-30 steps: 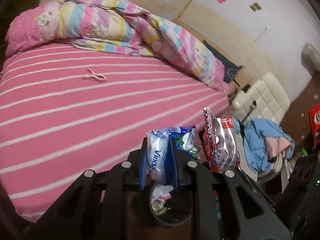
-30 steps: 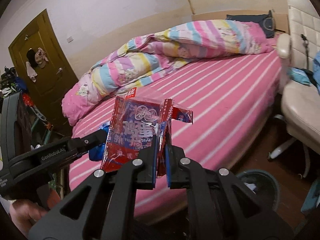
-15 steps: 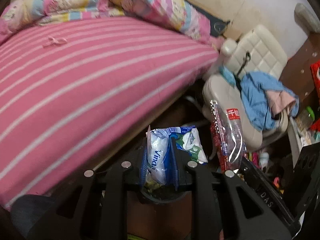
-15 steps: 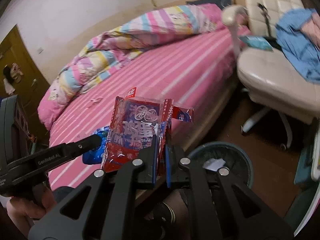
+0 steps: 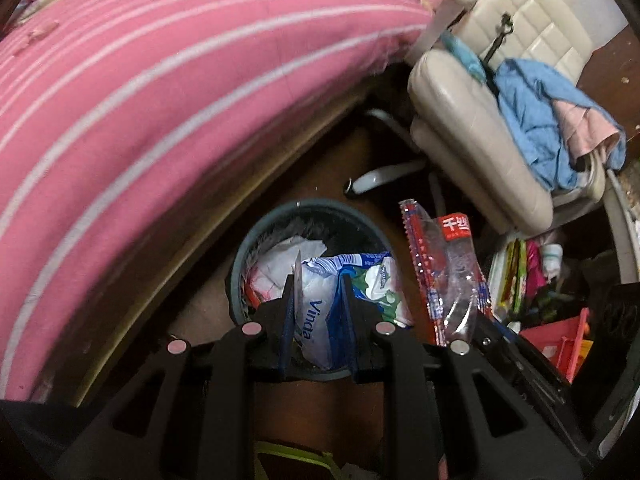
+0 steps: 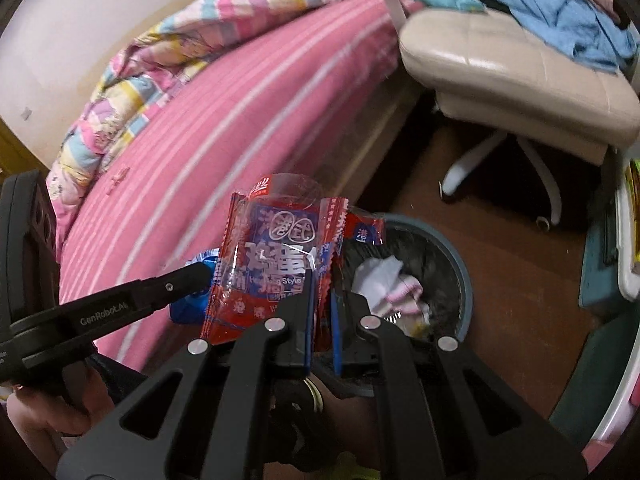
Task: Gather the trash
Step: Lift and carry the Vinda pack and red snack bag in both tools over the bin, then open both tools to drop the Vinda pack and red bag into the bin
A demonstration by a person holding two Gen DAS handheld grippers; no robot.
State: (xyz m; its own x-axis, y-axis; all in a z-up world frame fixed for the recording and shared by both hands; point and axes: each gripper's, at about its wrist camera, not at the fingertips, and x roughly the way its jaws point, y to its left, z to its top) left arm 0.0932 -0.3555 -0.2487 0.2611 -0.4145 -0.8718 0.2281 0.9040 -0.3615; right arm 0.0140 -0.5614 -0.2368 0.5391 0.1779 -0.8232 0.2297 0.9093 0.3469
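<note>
My left gripper (image 5: 318, 312) is shut on a blue and white Vinda tissue packet (image 5: 320, 320) and holds it right above a round dark bin (image 5: 256, 240) with crumpled paper inside. My right gripper (image 6: 320, 300) is shut on a red and clear snack wrapper (image 6: 276, 256), held beside and above the same bin (image 6: 460, 264). The wrapper also shows in the left wrist view (image 5: 444, 272), right of the tissue packet. The left gripper's arm (image 6: 132, 300) shows in the right wrist view, left of the wrapper.
A pink striped bed (image 5: 140, 100) runs along the left of the bin. A cream swivel chair (image 5: 472, 120) with blue clothes (image 5: 536, 120) stands behind it. Clutter and a red crate (image 5: 560, 344) lie on the floor to the right.
Both grippers have swung down from over the bed towards the floor. The bin has come into full view beneath them. Both still hold their trash.
</note>
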